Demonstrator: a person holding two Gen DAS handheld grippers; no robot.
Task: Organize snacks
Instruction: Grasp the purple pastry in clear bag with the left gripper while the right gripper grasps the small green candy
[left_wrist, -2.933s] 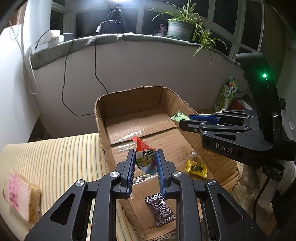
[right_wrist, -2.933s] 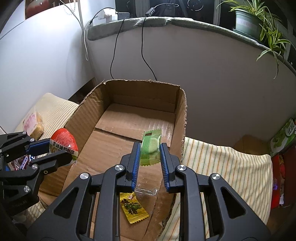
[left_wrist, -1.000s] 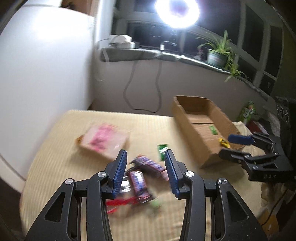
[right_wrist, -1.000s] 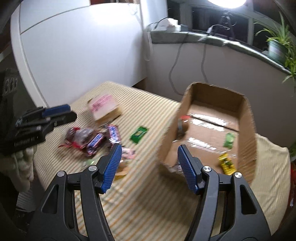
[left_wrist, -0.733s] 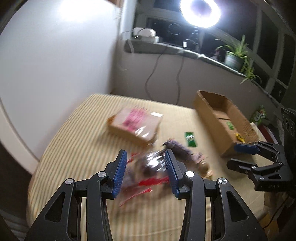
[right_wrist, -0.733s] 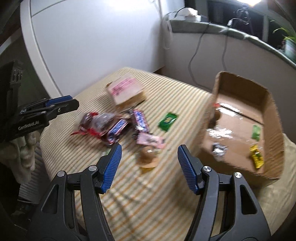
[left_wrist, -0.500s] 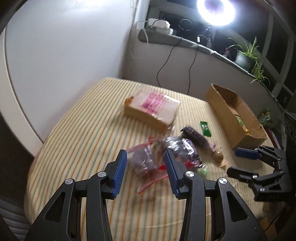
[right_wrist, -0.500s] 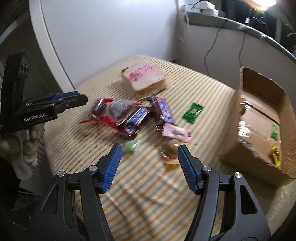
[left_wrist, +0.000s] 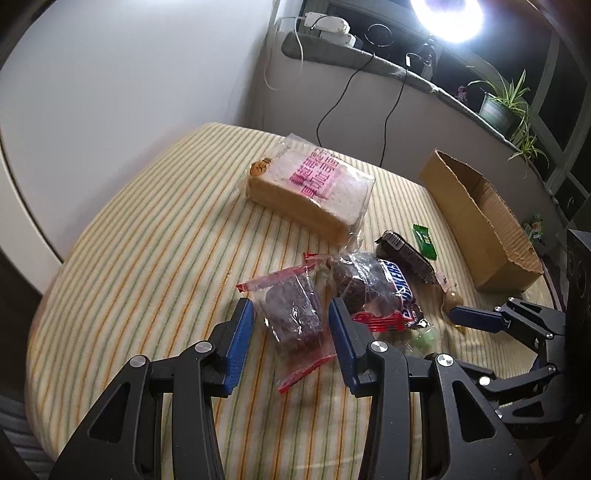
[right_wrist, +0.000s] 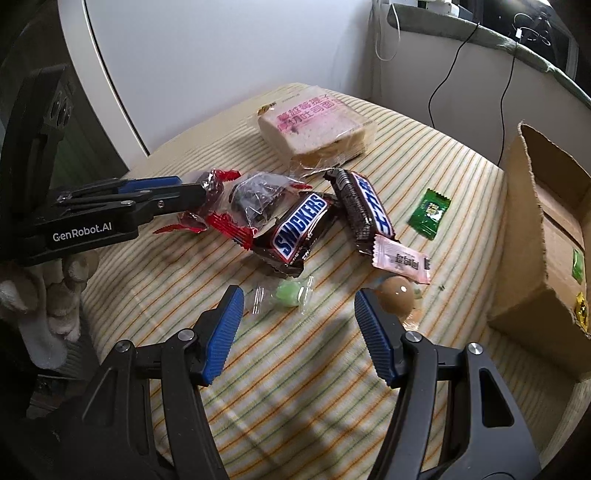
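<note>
The left gripper (left_wrist: 291, 334), jaws parted and holding nothing, lines up over the red-edged pouch (left_wrist: 295, 314) at lower centre of its view, straddling it, probably to pinch it next. The right gripper (right_wrist: 297, 328) hangs wide open and empty low in its frame, framing the green candy (right_wrist: 290, 293), with the brown ball (right_wrist: 397, 295) just beside its right finger. The box (right_wrist: 543, 236) waits at the right edge, open side up and already holding a few sweets, near enough for short carries from the pile.
</note>
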